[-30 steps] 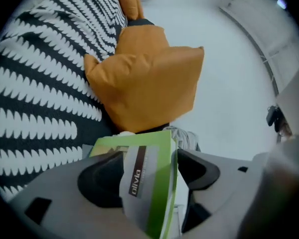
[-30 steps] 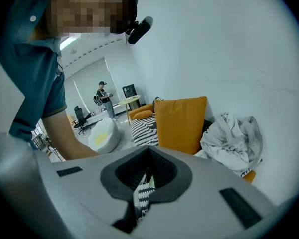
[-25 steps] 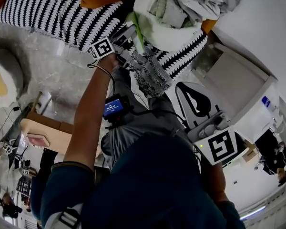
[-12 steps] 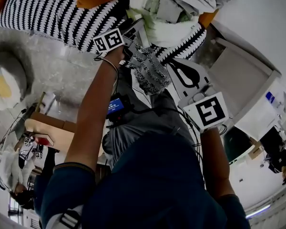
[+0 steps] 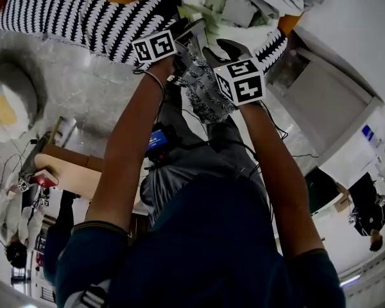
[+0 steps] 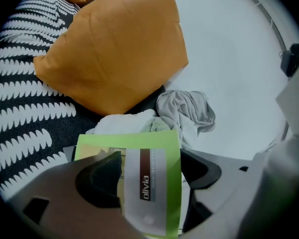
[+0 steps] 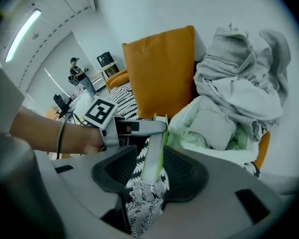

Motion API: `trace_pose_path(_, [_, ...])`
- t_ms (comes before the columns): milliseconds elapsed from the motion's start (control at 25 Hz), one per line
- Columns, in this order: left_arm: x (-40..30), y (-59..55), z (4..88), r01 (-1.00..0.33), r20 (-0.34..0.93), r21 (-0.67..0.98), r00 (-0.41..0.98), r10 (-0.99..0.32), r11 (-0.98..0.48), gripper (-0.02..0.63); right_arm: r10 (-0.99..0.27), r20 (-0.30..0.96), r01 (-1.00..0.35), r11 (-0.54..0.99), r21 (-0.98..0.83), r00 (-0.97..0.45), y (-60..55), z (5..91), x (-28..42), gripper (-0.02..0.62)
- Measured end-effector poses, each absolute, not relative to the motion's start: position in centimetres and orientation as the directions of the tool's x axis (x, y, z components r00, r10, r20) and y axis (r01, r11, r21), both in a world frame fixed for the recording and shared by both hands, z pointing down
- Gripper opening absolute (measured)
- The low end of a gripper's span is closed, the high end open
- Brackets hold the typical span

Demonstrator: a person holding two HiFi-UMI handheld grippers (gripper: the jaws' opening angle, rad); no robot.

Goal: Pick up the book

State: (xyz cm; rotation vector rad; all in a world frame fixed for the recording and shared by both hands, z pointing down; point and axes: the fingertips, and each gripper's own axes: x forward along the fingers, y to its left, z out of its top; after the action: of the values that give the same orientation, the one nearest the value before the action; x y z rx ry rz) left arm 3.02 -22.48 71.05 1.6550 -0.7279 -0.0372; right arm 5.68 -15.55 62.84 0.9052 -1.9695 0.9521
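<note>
Book (image 6: 150, 185) (green-edged) pinched upright in left tool (image 6: 149, 159).

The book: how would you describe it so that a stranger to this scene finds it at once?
On the black-and-white patterned cover sits an orange cushion, with a heap of pale clothes beside it. In front of these, the left tool holds the book: thin, flat, lime-green, with a white label.

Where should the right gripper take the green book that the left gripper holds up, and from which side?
Probably its free near edge, approached from opposite the left gripper, which clamps the far end. The book stands edge-on between the pads of the right gripper, so they can close on its flat covers. Those jaws have just been opening and do not press it.
</note>
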Motion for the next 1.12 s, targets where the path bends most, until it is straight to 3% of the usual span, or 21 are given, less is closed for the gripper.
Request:
trace_pose_path(720, [3.3, -22.5, 71.2, -0.444, 0.38, 0.896, 0.801, -0.462, -0.033, 0.35, -0.117, 0.938, -0.862, 0.445, -0.244, -0.326, -15.9, 72.0, 3.8, 0.189])
trace_pose_path(1120, [1.9, -21.4, 70.4, -0.444, 0.381, 0.895, 0.81, -0.446, -0.041, 0.348, -0.117, 0.946, -0.862, 0.456, -0.22, -0.303, -16.4, 72.4, 4.0, 0.155])
